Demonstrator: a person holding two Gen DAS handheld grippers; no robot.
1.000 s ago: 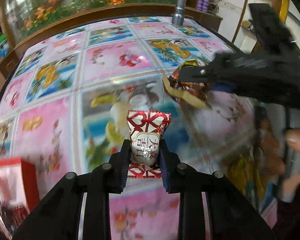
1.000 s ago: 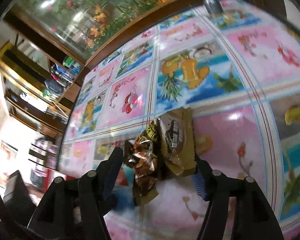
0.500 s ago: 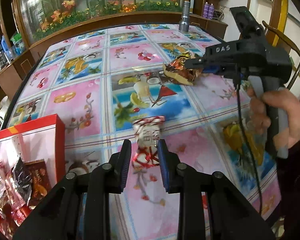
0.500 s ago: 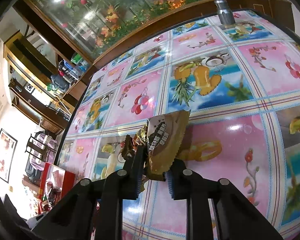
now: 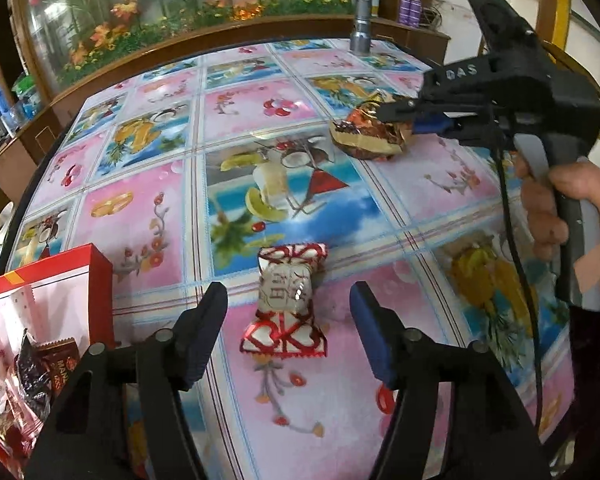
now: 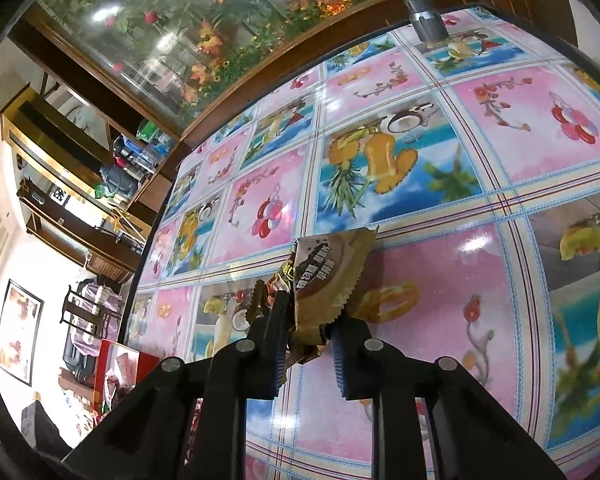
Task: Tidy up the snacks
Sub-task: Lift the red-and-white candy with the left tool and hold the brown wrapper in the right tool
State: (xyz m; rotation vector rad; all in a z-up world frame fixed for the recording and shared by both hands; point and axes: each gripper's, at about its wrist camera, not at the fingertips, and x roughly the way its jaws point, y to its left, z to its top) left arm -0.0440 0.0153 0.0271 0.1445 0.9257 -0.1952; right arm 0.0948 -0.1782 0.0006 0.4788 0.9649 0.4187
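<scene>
The table [image 5: 148,216] wears a pink-and-blue fruit-print cloth. At its near left edge stands a red snack box [image 5: 40,312]. The left gripper [image 5: 288,332] has fingers spread apart around a red-and-white candy [image 5: 286,300] lying on the cloth. The right gripper [image 6: 308,344] is clamped on brown snack packets [image 6: 324,280].

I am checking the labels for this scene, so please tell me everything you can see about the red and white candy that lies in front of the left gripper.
The candy is a small pillow-shaped sweet in a shiny wrapper. Its middle is silvery white with printed characters; both crimped ends are red with white loops. It lies flat on the tablecloth, lengthwise away from the camera, slightly tilted. The left gripper is open, its fingers on either side and apart from it. Nothing else touches it.
</scene>
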